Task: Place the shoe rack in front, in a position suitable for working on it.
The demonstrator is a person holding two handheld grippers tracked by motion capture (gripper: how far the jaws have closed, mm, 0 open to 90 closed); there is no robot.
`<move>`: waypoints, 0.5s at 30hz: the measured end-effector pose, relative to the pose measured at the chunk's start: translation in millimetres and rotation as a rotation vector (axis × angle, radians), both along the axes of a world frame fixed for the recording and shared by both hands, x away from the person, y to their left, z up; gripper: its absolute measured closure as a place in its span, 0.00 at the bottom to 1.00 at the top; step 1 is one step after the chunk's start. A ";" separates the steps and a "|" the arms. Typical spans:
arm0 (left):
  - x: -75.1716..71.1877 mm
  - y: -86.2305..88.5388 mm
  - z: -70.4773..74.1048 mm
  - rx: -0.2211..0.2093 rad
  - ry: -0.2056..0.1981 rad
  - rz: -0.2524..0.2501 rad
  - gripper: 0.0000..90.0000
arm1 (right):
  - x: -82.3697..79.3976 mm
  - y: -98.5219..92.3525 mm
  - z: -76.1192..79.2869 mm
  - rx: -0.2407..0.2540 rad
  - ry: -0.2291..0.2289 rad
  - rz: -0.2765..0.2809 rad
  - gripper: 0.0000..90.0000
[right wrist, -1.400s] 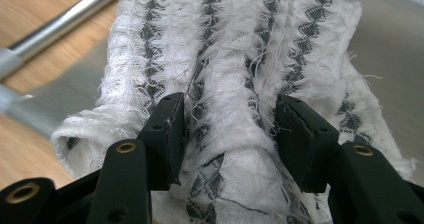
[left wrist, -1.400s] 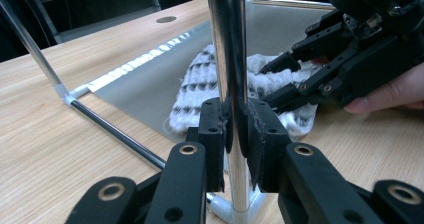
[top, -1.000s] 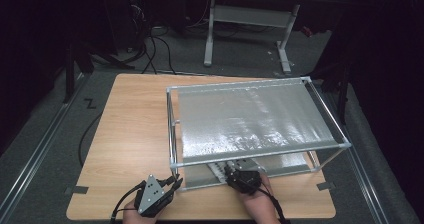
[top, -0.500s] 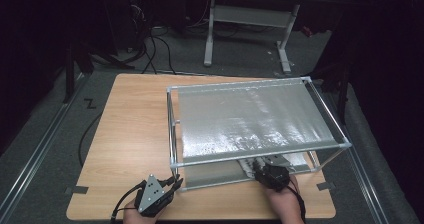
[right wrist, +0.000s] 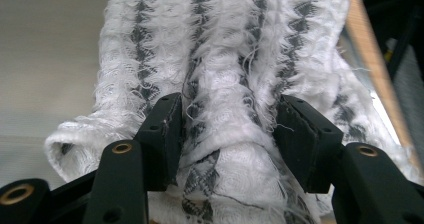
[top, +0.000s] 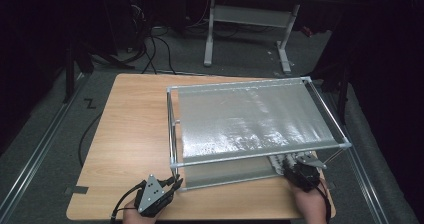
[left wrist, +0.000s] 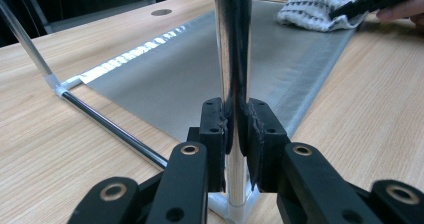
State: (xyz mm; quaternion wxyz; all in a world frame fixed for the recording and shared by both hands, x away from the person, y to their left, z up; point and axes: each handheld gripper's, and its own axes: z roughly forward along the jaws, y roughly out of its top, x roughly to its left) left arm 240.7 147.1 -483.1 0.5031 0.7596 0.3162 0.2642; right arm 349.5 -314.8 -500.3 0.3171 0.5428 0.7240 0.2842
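White, fluffy cloth [right wrist: 220,84] with grey woven stripes is bunched between the fingers of the right gripper [right wrist: 227,134], which are held partly apart and pressed into the fabric from both sides. The cloth lies on the grey lower sheet [left wrist: 200,79] of a metal-framed rack [top: 260,156], near its front right corner, under the shiny upper sheet [top: 250,116]. The left gripper [left wrist: 235,134] is clamped tightly on the rack's front left upright post [left wrist: 232,44], steadying the frame on the wooden worktop [top: 130,129]. The step appears to be wiping the lower sheet (the cloth seems dragged sideways). It is best done with the post kept firmly braced, the cloth pressed flat, and the upper bar [top: 260,156] avoided.
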 end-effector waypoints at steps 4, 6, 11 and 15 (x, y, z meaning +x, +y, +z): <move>0.2 -0.3 0.0 -0.003 0.003 -0.002 0.88 | -0.1 -17.2 0.0 0.012 -0.006 -0.048 0.50; 0.0 -0.8 0.0 -0.003 0.002 -0.002 0.88 | 0.0 -21.3 0.1 0.012 -0.007 -0.069 0.50; 0.2 -0.5 -0.1 -0.005 0.003 -0.003 0.88 | 0.0 -21.4 0.1 0.003 -0.010 -0.069 0.50; 0.4 -0.4 -0.1 -0.007 0.004 -0.004 0.88 | 0.0 -23.8 0.1 0.005 -0.011 -0.079 0.50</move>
